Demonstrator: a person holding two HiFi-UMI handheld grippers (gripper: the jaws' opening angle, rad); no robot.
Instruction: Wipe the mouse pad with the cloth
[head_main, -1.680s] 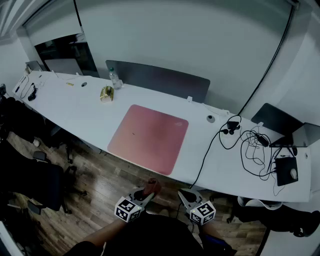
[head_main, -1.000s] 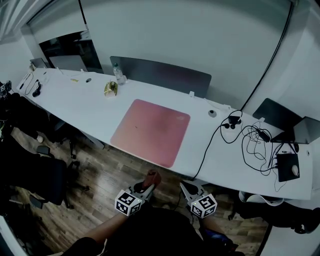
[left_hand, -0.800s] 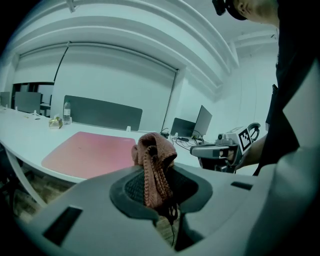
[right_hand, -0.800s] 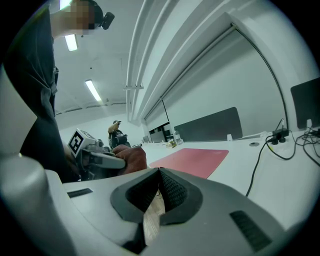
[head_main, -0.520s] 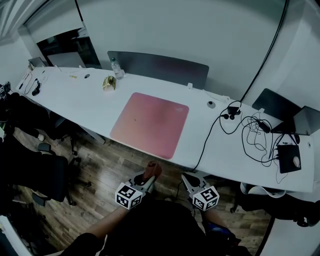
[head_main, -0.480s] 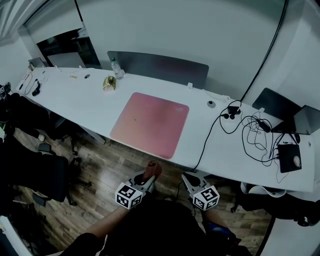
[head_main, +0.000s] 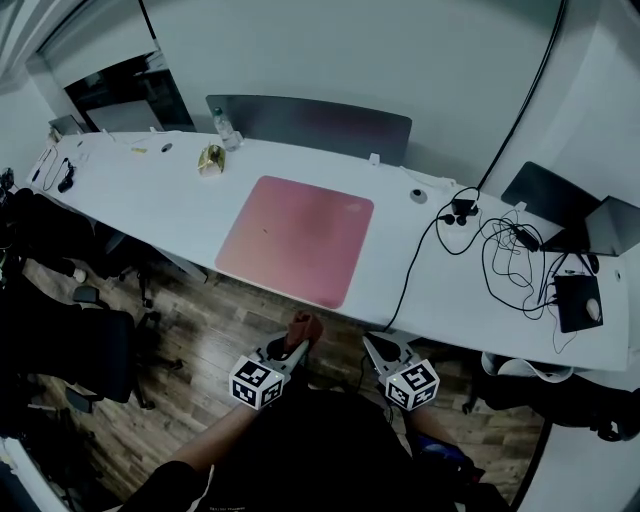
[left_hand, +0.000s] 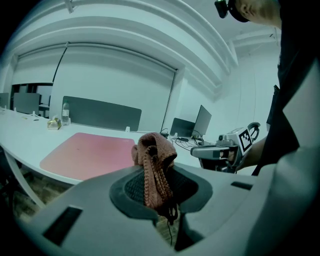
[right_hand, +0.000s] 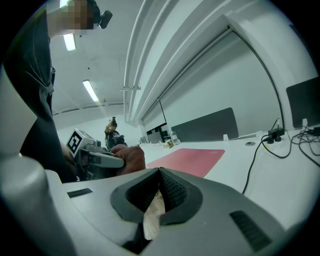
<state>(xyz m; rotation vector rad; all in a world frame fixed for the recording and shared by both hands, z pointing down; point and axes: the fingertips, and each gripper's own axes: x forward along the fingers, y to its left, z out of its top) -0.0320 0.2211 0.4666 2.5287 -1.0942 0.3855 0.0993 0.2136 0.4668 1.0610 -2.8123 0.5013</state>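
Note:
A pink square mouse pad (head_main: 295, 237) lies flat on the long white desk (head_main: 150, 195); it also shows in the left gripper view (left_hand: 87, 152) and the right gripper view (right_hand: 187, 159). My left gripper (head_main: 293, 345) is held low in front of the desk, over the wooden floor, shut on a rust-brown knitted cloth (left_hand: 152, 167) that bunches up above the jaws (head_main: 303, 327). My right gripper (head_main: 377, 349) hangs beside it, shut with nothing between its jaws. Both are short of the desk edge.
A tangle of black cables (head_main: 500, 275) and a dark laptop (head_main: 545, 205) occupy the desk's right end. A water bottle (head_main: 220, 130) and a gold object (head_main: 210, 158) stand at the back left. A grey divider panel (head_main: 310, 125) runs behind the pad. Black office chairs (head_main: 60, 350) stand at left.
The head view has shifted slightly, so the desk sits a little higher in frame. Both grippers stay low near my body, the left still holding the cloth.

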